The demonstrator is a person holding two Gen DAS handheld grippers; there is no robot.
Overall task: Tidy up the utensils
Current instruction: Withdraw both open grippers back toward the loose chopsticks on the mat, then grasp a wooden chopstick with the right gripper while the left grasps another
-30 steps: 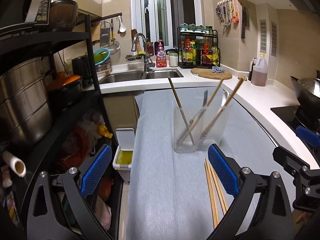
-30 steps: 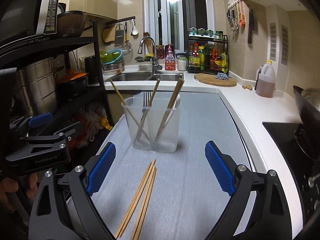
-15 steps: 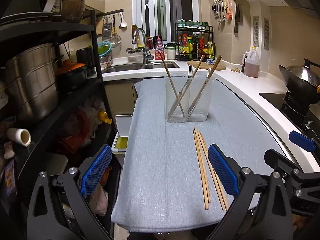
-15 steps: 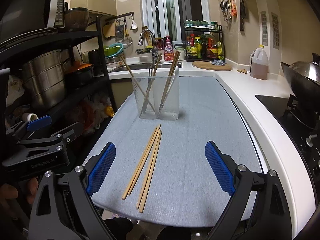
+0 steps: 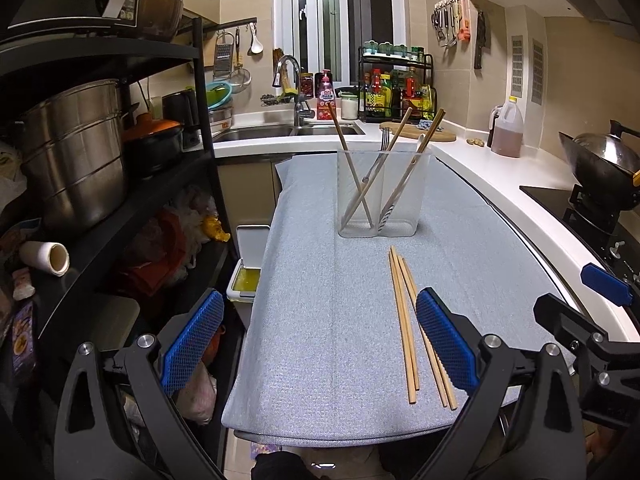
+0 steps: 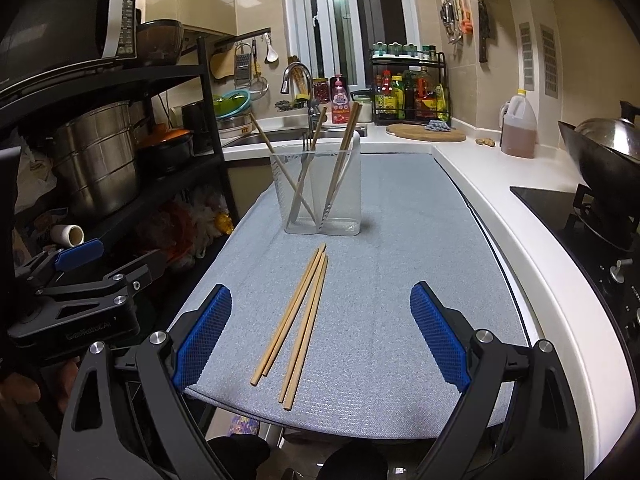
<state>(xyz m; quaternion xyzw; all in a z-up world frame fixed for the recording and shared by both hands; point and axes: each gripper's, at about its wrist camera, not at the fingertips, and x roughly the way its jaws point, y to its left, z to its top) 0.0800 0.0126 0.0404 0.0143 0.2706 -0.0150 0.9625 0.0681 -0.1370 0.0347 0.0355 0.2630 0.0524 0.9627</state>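
Both claws, the left claw (image 5: 318, 338) and the right claw (image 6: 322, 334), are held wide open and empty. Loose chopsticks (image 6: 298, 320) are left lying on the counter (image 6: 400, 280) near the clear holder (image 6: 320, 192). A pickup is judged next: one claw must be lowered and closed across the sticks.

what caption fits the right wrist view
Open right hand-held gripper above loose chopsticks before a clear utensil holder.

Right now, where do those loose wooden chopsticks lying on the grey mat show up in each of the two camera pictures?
Left wrist view: the loose chopsticks lie right of centre, partly behind the left gripper's right-hand finger.
Right wrist view: the loose chopsticks lie just left of centre, between the right gripper's open fingers.
Shared landmark: the clear utensil holder just beyond them.
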